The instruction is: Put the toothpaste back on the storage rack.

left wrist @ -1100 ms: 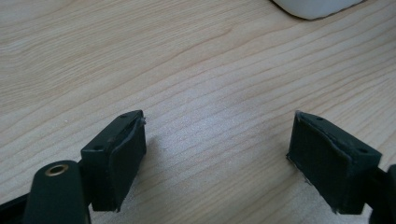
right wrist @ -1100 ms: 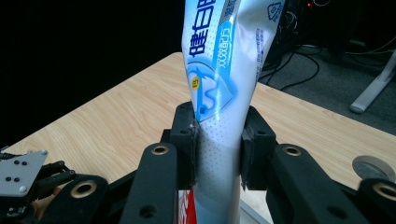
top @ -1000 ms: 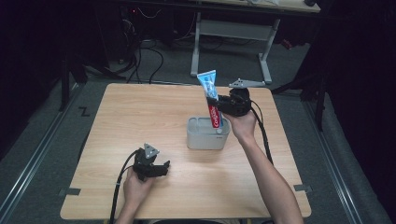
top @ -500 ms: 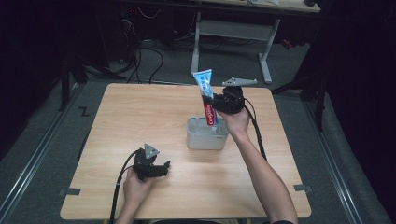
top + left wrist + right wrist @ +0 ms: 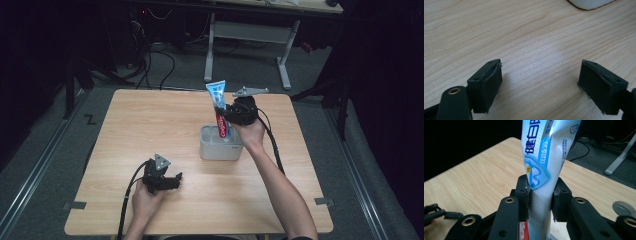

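glossy toothpaste tube clamped upright in right tongs; left tongs apart.

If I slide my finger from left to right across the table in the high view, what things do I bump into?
Left claw resting open on the table → grey holder → right claw, shut on the toothpaste tube that stands in the holder.
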{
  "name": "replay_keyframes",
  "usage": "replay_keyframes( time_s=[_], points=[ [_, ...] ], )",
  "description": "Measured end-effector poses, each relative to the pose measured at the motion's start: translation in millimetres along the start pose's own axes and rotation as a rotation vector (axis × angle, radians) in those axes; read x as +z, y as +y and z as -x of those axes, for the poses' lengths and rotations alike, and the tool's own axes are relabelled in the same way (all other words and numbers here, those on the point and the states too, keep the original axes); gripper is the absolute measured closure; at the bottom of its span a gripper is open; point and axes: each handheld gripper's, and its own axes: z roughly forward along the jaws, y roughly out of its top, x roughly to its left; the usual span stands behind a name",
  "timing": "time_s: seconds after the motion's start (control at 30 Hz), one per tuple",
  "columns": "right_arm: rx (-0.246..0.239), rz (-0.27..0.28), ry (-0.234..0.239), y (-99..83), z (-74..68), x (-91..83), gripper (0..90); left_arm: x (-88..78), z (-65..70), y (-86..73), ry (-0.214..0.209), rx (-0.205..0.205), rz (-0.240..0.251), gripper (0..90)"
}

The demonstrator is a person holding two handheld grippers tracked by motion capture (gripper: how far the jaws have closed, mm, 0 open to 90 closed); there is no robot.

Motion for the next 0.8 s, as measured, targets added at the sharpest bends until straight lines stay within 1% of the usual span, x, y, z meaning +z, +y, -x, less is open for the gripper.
replay_keyframes(
  time_s=[0.03, 0.27, 0.4, 0.47, 0.63, 0.8],
  points=[
    [-0.009, -0.009, -0.003, -0.9, -0.4, -0.8, 71.0, 0.0, 0.0, 0.0, 0.000, 0.001, 0.000, 19.3],
    [-0.006, -0.014, 0.007, -4.3, 0.8, -2.4, 70.9, 0.0, -0.1, 0.0, 0.000, 0.002, -0.001, 19.2],
    [-0.002, -0.024, 0.014, -8.3, 0.6, -1.0, 70.9, -0.1, -0.1, 0.0, 0.000, 0.002, -0.001, 19.2],
    [-0.015, -0.032, 0.009, -11.1, -2.2, -0.6, 70.9, 0.0, -0.1, 0.0, 0.000, 0.002, -0.001, 19.2],
    [-0.021, -0.041, 0.015, -16.4, -4.1, 2.0, 71.0, 0.0, -0.1, 0.0, 0.000, 0.002, -0.001, 19.2],
    [-0.014, -0.048, 0.022, -21.4, -4.4, 3.8, 71.0, 0.0, -0.1, 0.0, 0.000, 0.001, -0.001, 19.3]
  ],
)
